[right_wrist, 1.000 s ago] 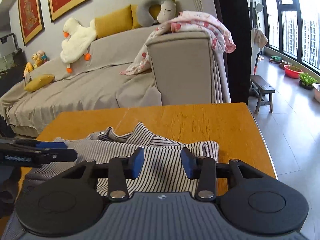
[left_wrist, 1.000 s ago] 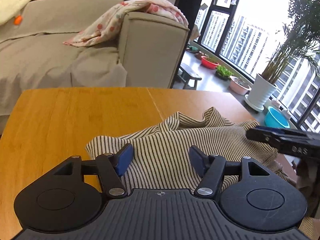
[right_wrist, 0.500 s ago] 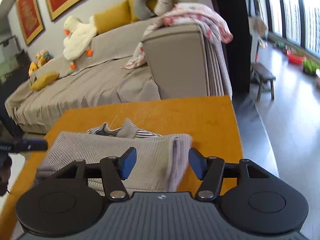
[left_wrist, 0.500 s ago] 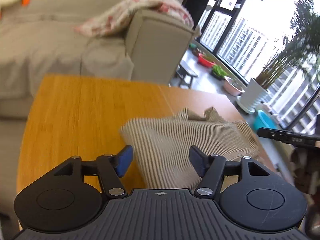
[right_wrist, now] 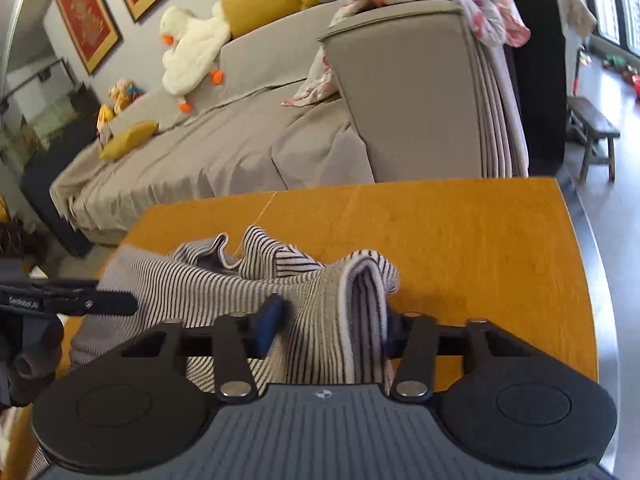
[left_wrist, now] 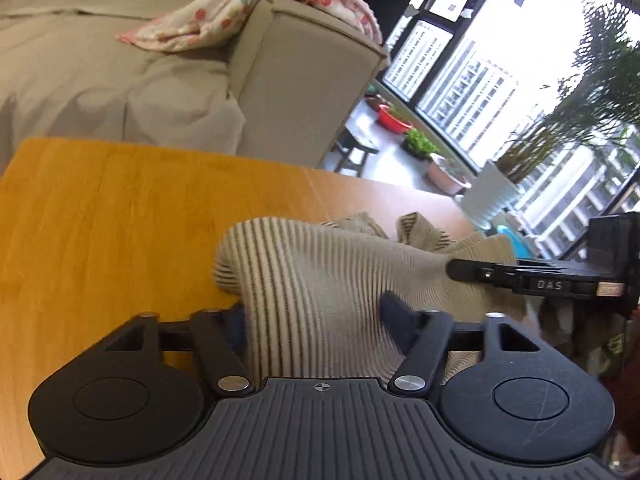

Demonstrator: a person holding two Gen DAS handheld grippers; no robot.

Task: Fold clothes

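A black-and-white striped garment (left_wrist: 320,276) lies bunched on the orange wooden table (left_wrist: 120,216). My left gripper (left_wrist: 314,320) has its jaws wide, with a raised fold of the garment lying between them. My right gripper (right_wrist: 332,320) also has its jaws wide around a raised fold of the same garment (right_wrist: 224,280) near its right edge. Each gripper shows from the side in the other's view: the right one (left_wrist: 520,276) at the garment's far end, the left one (right_wrist: 68,304) at its left end.
A grey sofa (right_wrist: 248,148) with a pink-spotted blanket (left_wrist: 248,12) on its armrest stands behind the table. A small wooden stool (right_wrist: 596,128) stands to the right. Potted plants (left_wrist: 492,196) and basins line the window. The table's right edge (right_wrist: 580,248) is close.
Both grippers have moved forward into the garment, and folds of cloth now rise between their jaws. The garment has bunched up toward the middle.
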